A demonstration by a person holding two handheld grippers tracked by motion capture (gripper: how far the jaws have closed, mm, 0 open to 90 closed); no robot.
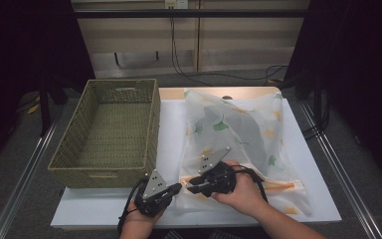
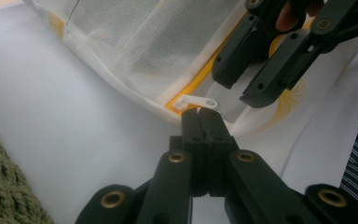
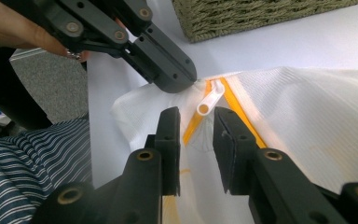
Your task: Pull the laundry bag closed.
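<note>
Two claws worked a mesh laundry bag (image 1: 238, 134). Left claw (image 2: 199, 114) pinched its corner shut to steady it. Right claw (image 3: 196, 122), half open, straddled the zipper pull (image 3: 209, 101) without gripping it.

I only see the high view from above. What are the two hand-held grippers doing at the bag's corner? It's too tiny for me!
Observer: In the right gripper view, a white zipper pull lies at that corner of the mesh bag.
Operator: Has the right one grabbed it?
Observer: Not yet. The right hand-held gripper has its jaws open, with the pull at the mouth of the gap, untouched.
Operator: And the left one?
Observer: The left hand-held gripper is shut, pinching the bag's edge right beside the pull.
</note>
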